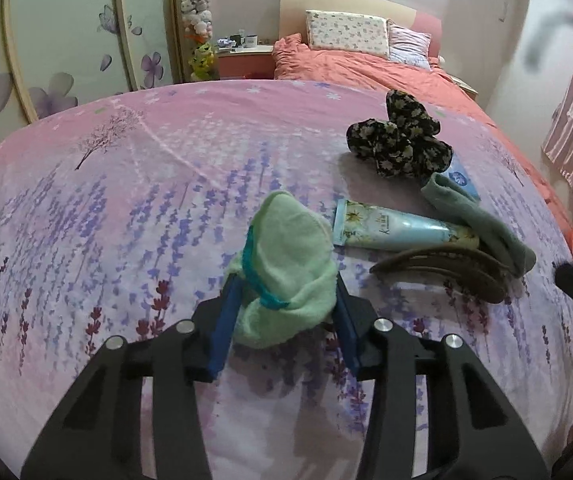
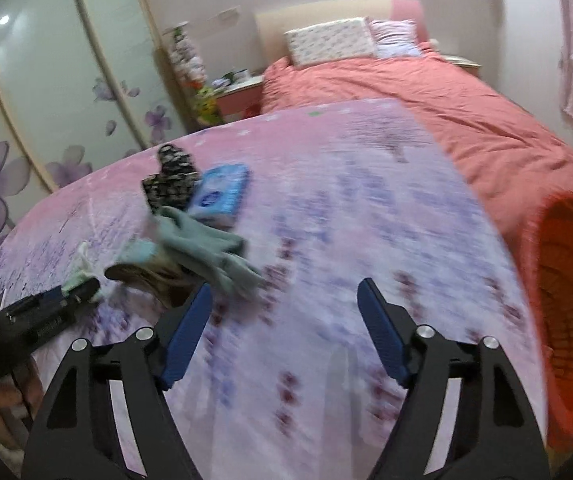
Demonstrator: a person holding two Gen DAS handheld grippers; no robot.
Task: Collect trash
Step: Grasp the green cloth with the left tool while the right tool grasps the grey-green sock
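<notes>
Fingers of the left gripper (image 1: 286,300) are closed around a light green cloth (image 1: 286,268) with a teal trim, holding it just above the bed sheet (image 1: 126,208); the cloth bulges up between the two blue pads. Fingers of the right gripper (image 2: 284,308) stand wide apart with nothing between them, over a bare stretch of the sheet; this view is blurred.

To the right of the held cloth in the left view lies a pale blue tube (image 1: 398,228), and just in front of it a brown hair clip (image 1: 446,270). A grey-green sock (image 1: 478,220) lies over the tube's far end and touches the clip. Behind the sock sits a dark floral cloth (image 1: 402,140), with a blue packet (image 2: 220,196) beside it, partly tucked under both.

An orange basket (image 2: 566,312) stands at the right edge of the bed, near the right gripper and well apart from the pile. Beyond the sheet lie a salmon duvet (image 2: 426,92) and two pillows (image 1: 348,32)
</notes>
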